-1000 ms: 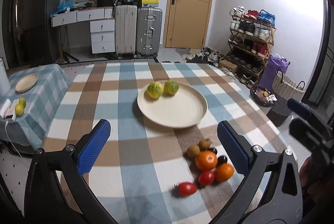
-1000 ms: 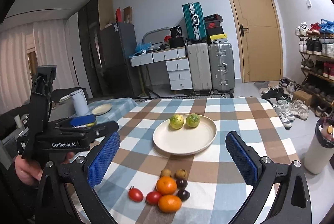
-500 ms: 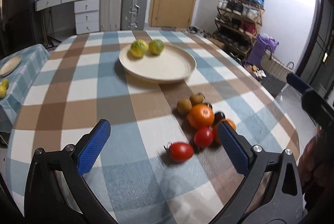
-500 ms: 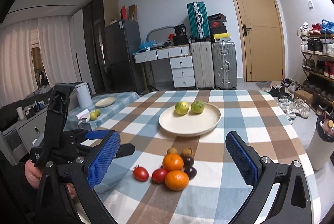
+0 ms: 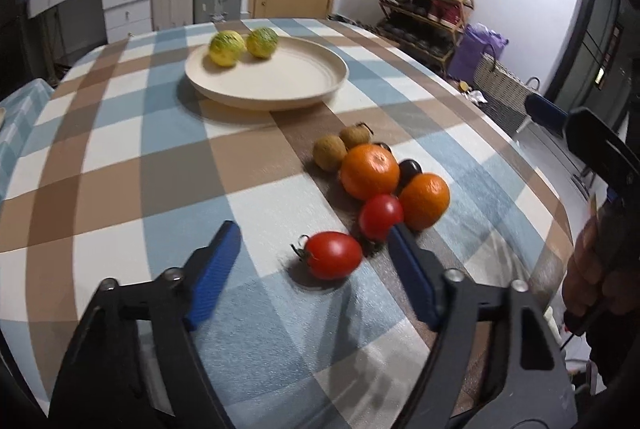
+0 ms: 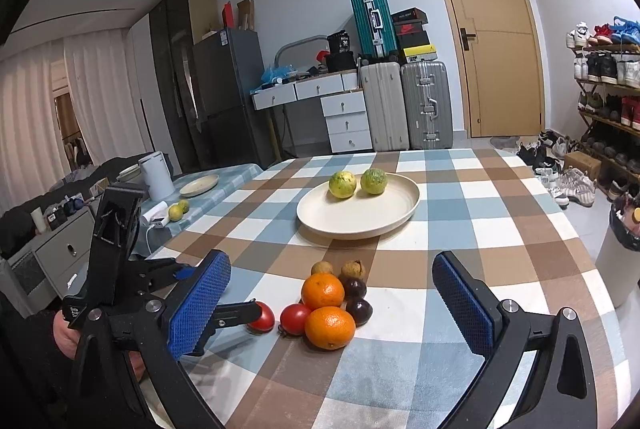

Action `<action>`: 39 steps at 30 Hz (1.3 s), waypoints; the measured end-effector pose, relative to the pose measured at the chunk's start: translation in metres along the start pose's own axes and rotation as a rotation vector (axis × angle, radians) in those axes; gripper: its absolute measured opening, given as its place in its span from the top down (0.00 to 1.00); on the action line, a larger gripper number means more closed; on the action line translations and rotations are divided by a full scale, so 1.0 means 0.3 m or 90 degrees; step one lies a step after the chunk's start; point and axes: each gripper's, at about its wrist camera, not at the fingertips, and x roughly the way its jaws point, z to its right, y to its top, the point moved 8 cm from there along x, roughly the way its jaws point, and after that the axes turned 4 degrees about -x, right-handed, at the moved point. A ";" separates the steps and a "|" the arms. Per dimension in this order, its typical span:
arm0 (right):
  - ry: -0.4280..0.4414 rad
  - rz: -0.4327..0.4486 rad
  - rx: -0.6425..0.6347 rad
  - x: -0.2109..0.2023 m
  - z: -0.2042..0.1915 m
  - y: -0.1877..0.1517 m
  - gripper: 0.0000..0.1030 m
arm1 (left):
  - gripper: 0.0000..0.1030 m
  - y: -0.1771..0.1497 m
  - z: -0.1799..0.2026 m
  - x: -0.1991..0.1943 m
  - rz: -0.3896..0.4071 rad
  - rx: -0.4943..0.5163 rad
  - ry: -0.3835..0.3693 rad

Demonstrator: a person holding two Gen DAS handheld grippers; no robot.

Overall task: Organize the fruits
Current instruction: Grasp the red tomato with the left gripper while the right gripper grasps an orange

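Note:
A cream plate (image 5: 280,85) (image 6: 360,217) on the checked tablecloth holds two yellow-green fruits (image 5: 226,47) (image 6: 342,184). Nearer lies a cluster: two oranges (image 5: 370,171) (image 6: 329,327), two red tomatoes (image 5: 334,255) (image 6: 295,319), two brown kiwis (image 5: 329,153) (image 6: 353,269) and dark plums (image 6: 359,310). My left gripper (image 5: 314,249) is open, low over the table, its fingers on either side of the nearest tomato without touching it. My right gripper (image 6: 332,285) is open and empty, raised over the cluster.
The table's right edge (image 5: 532,165) drops to the floor by a wicker basket (image 5: 504,93) and shoe rack (image 5: 428,5). A side table (image 6: 208,189) to the left carries a small plate, kettle and two more fruits. Suitcases (image 6: 404,105) stand at the back wall.
My left gripper has moved down and forward to the fruit cluster and narrowed around the nearest tomato. My right gripper has drifted slightly closer and stays open.

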 end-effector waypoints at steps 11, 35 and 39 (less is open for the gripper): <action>0.006 -0.012 0.014 0.025 0.014 -0.024 0.00 | 0.69 -0.022 0.021 0.045 -0.040 0.005 -0.048; 0.032 -0.160 0.037 0.157 -0.017 -0.154 0.01 | 0.77 -0.015 -0.084 -0.043 -0.019 -0.066 -0.100; 0.041 -0.184 0.065 0.186 -0.009 -0.172 0.08 | 0.85 -0.023 -0.097 -0.057 -0.014 -0.074 -0.105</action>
